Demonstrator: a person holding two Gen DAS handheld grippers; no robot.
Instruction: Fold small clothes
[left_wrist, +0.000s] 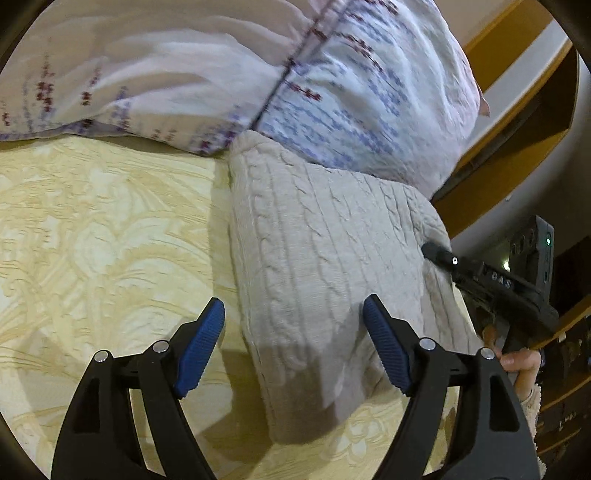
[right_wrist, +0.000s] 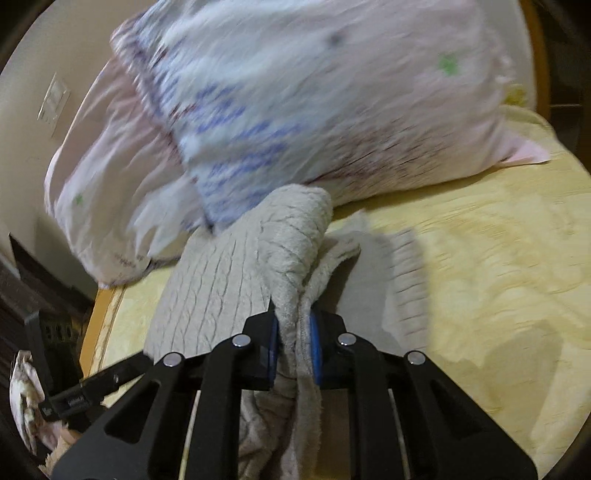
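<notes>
Here, on a bed with a pale yellow patterned bedspread (left_wrist: 92, 229): a beige cable-knit garment (left_wrist: 314, 258), lying ahead of both grippers and partly lifted.

Left gripper (left_wrist: 293, 349): jaws wide apart, nothing between the blue pads (left_wrist: 201, 349), hovering just above the near edge of the knit. Left pad over bare bedspread, right pad over the garment's ribbed face. Directly ahead of it, the knit stretches away toward a large floral pillow (left_wrist: 369, 92), white with blue and dark red print, touching the garment's far end. Off to the right of this gripper, the black body of the right gripper (left_wrist: 491, 288), its tip at the knit's right edge, with a bit of the person's hand (left_wrist: 517, 360) below it.

Right gripper (right_wrist: 293, 349): clamped tight on a bunched fold of the garment (right_wrist: 291, 258), fabric squeezed between the pads and hanging down below them. Ahead of it, the pinched edge rises into a rounded hump; to the left, the ribbed face lies flatter on the bed; to the right, a loose edge trails on the bedspread (right_wrist: 498, 258). Beyond the hump, the pillow (right_wrist: 295, 103), badly blurred. Low at the far left, a black part of the left gripper (right_wrist: 81, 397), jaw state not readable from there.
</notes>
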